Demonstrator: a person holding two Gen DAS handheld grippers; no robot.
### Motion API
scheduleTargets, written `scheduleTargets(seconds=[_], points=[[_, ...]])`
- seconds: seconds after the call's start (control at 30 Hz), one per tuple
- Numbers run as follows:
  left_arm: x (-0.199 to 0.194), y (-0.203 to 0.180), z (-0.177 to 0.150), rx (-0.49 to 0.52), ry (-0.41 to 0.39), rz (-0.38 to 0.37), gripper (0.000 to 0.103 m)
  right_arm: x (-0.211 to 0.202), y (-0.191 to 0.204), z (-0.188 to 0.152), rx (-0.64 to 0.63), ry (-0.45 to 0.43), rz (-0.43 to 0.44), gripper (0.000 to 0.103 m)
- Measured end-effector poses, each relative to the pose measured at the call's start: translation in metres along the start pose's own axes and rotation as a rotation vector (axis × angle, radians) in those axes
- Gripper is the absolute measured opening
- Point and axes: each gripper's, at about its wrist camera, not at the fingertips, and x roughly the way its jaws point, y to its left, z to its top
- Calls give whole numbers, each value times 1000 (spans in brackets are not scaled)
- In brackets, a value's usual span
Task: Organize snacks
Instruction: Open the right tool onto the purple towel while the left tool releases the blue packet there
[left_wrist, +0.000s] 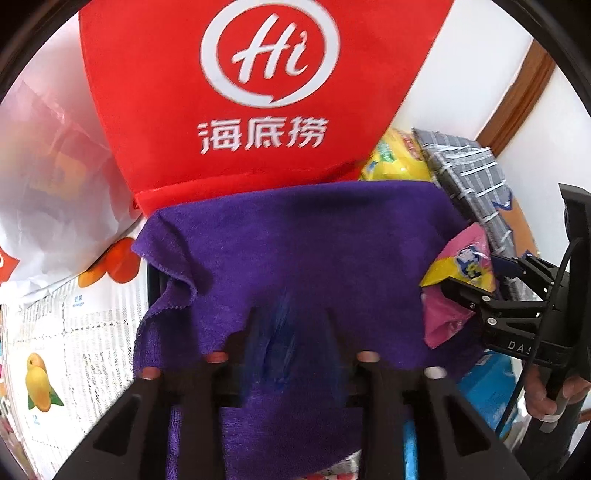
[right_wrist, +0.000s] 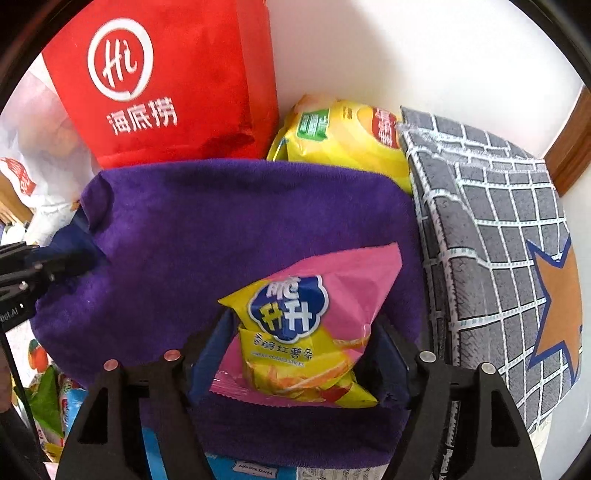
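A pink and yellow snack bag (right_wrist: 295, 332) lies on a purple cloth (right_wrist: 221, 221) draped over a low heap. My right gripper (right_wrist: 303, 317) straddles the bag with its blue pads (right_wrist: 207, 354) on either side, jaws apart and not squeezing it. The left wrist view shows the same bag (left_wrist: 461, 266) at the right gripper (left_wrist: 458, 284) on the cloth's right edge. My left gripper (left_wrist: 291, 321) points down onto the purple cloth (left_wrist: 295, 240). Its fingers stand apart and the cloth lies loose between them. It also appears at the cloth's left edge, the left gripper (right_wrist: 70, 258) in the right wrist view.
A tall red bag (right_wrist: 166, 74) with a white logo stands behind the cloth, a yellow chip bag (right_wrist: 343, 147) to its right. A grey grid-pattern fabric bundle (right_wrist: 480, 221) with an orange star fills the right side. A white plastic bag (left_wrist: 48, 203) and fruit-print table cover (left_wrist: 74, 332) lie left.
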Motion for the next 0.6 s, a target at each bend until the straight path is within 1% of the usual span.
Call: scheduleTargets(seconds=[0.03, 0.07, 0.13, 0.3, 0.4, 0.6], points=[[-4, -1, 0, 1, -9, 1, 57, -5, 0, 1, 3, -6, 6, 75], [-8, -2, 1, 3, -22, 3, 61, -11, -2, 2, 5, -9, 21, 75], [-17, -5, 1, 12, -45, 7, 61, -24, -4, 4, 14, -36, 51, 75], [-39, -8, 1, 16, -86, 3, 61, -62, 7, -5, 9, -136, 12, 75], [-53, -11, 0, 32, -99, 5, 61, -87, 19, -9, 34, -189, -3, 75], [-89, -21, -3, 52, -173, 38, 61, -130, 32, -23, 59, -221, -24, 75]])
